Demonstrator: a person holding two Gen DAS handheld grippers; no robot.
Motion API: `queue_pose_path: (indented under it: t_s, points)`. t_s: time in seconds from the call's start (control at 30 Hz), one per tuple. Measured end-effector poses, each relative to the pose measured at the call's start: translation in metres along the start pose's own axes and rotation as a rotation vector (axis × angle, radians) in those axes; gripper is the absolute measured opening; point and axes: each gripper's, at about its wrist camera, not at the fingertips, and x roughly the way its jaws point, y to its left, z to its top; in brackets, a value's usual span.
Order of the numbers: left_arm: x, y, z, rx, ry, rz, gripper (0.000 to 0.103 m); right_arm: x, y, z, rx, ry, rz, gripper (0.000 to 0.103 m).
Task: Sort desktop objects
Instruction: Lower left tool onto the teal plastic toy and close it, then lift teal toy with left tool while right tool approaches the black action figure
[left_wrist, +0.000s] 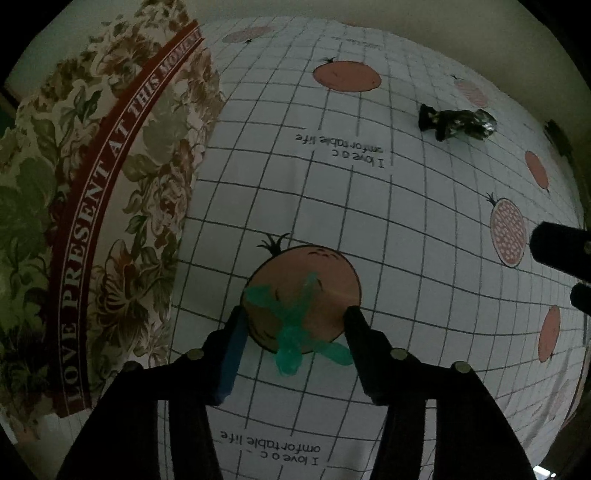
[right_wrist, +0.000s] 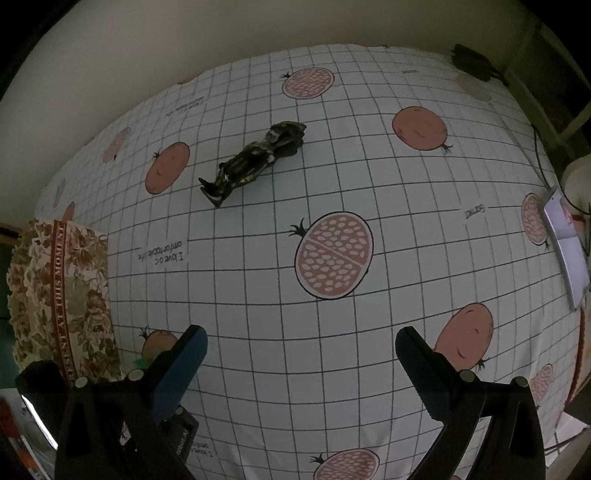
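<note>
My left tongs (left_wrist: 295, 325) stand open around the green rubbery toy (left_wrist: 295, 325) lying on the tabletop (left_wrist: 406, 229); it looks light and floppy, so I'd pinch its middle. My right tongs (right_wrist: 301, 354) hang wide open, empty, well short of the dark figurine (right_wrist: 255, 162).

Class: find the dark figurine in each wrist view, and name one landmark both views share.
Left wrist: dark figurine upper right, lying on the tablecloth.
Right wrist: figurine upper left of centre.
Shared landmark: floral cloth at the left edge.

Both hand-held grippers (left_wrist: 293, 321) (right_wrist: 301, 347) agape, downward.
</note>
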Motion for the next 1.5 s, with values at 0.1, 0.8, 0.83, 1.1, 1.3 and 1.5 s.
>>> queue_pose_path:
  t_s: [0.1,0.8,0.83,1.1,1.3,1.5]
  points:
    - [-0.002,-0.002,-0.002,0.020,-0.007,-0.004,0.038,0.000,0.001,0.000,-0.004,0.001,-0.002,0.103]
    - [-0.001,-0.011,0.029,0.092,0.027,-0.015,0.018,0.007,0.019,0.008,-0.037,-0.029,-0.021,0.103]
    - [-0.001,-0.013,0.032,0.099,0.024,-0.013,0.018,0.007,0.019,0.009,-0.036,-0.037,-0.016,0.103]
    - [-0.009,-0.022,0.053,0.090,-0.009,-0.077,0.018,0.002,0.018,0.020,-0.007,-0.115,0.034,0.103]
    - [-0.041,-0.025,0.071,0.044,-0.093,-0.154,0.018,-0.006,0.012,0.032,0.052,-0.199,0.115,0.103]
    - [-0.067,-0.012,0.091,-0.001,-0.173,-0.197,0.018,-0.015,-0.002,0.046,0.134,-0.240,0.215,0.103]
